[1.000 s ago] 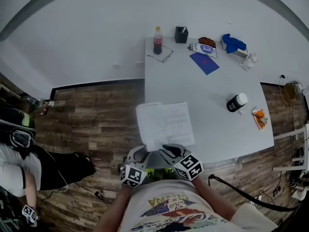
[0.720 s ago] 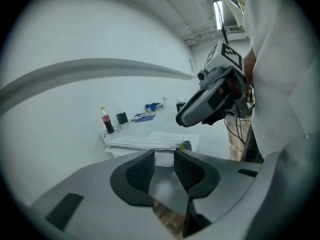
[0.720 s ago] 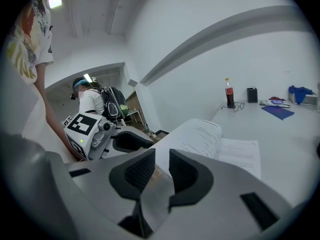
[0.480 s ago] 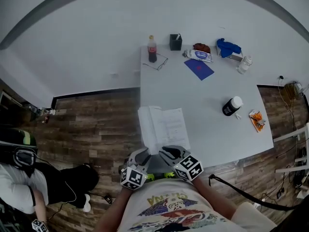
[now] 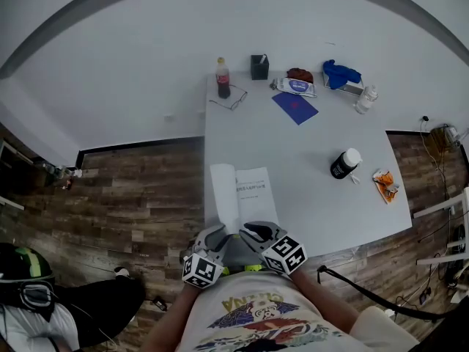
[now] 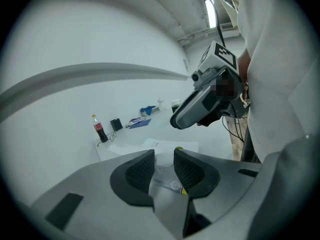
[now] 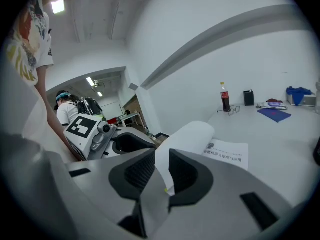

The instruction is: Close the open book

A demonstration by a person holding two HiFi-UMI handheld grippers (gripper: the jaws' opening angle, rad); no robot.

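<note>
Head view: the left claw (image 5: 215, 235) and right claw (image 5: 253, 232) are meeting side by side at the near edge of the book (image 5: 253, 193), which is lying on the table (image 5: 315, 138) just ahead of them.

Left gripper view: the jaws are pinching the book's thin, glossy edge.

Right gripper view: the jaws are clamping a white page (image 7: 185, 136), which is arching up just beyond them.

I can't see the near edge of the white open book (image 5: 245, 194); the left gripper (image 5: 214, 235) and right gripper (image 5: 253, 231) cover it. Its print is too small to read. The picture's edge cuts off a person in dark clothes (image 5: 91, 308).
</note>
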